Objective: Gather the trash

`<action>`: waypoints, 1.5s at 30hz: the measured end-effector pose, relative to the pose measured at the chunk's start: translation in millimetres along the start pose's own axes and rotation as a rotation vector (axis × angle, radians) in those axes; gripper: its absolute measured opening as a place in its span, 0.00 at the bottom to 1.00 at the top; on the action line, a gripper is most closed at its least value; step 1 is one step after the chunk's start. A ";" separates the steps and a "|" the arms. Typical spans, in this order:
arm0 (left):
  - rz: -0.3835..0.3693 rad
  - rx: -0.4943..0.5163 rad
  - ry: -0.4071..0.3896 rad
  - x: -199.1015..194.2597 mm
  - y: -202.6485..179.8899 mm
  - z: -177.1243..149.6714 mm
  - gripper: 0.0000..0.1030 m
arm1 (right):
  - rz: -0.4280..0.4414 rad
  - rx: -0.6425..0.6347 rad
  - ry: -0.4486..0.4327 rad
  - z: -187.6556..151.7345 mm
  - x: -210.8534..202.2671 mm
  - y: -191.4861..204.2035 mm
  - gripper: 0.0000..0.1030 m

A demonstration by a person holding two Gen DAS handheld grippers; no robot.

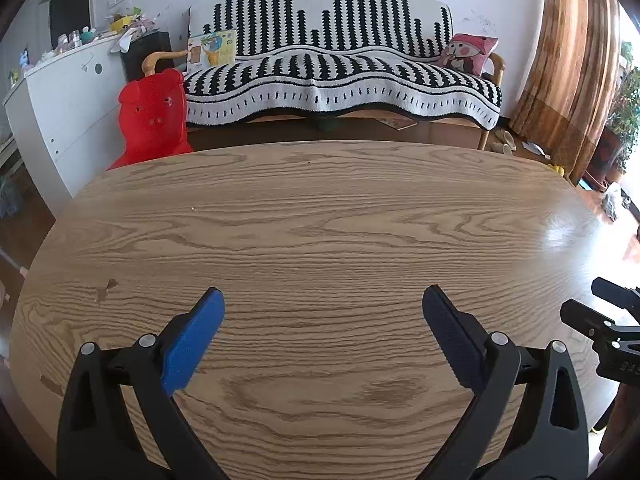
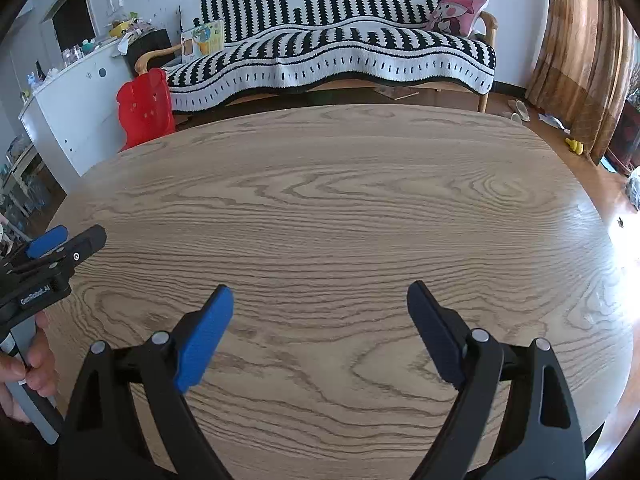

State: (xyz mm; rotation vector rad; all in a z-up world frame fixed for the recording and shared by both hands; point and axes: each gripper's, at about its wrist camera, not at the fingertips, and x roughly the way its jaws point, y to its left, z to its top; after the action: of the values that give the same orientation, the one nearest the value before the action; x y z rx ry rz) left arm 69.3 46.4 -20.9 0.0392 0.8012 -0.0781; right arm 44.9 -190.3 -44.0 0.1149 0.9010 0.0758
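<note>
Currently I see two grippers over one wooden table (image 1: pixel 320 208), and no trash on it in either view. At nine o'clock stands one red chair (image 1: pixel 154 114); at twelve o'clock, one striped sofa (image 1: pixel 340 64) with one pink cushion (image 1: pixel 470 54). My left gripper (image 1: pixel 323 300) has its fingers spread wide, holding nothing; my right gripper (image 2: pixel 320 296) likewise gapes empty. I judge the tabletop either already cleared or the trash elsewhere; small litter lies on the floor (image 2: pixel 554 120) near two o'clock, possibly remaining.
</note>
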 end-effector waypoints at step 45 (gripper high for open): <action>0.004 0.002 0.013 2.2 -1.7 -3.2 0.93 | -0.007 -0.002 -0.003 -6.6 -6.1 -8.1 0.83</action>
State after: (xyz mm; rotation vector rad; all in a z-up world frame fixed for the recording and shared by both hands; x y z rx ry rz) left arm 68.4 44.8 -24.7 0.0437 0.8140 -0.0749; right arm 36.2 -198.5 -44.4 0.1104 0.8979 0.0697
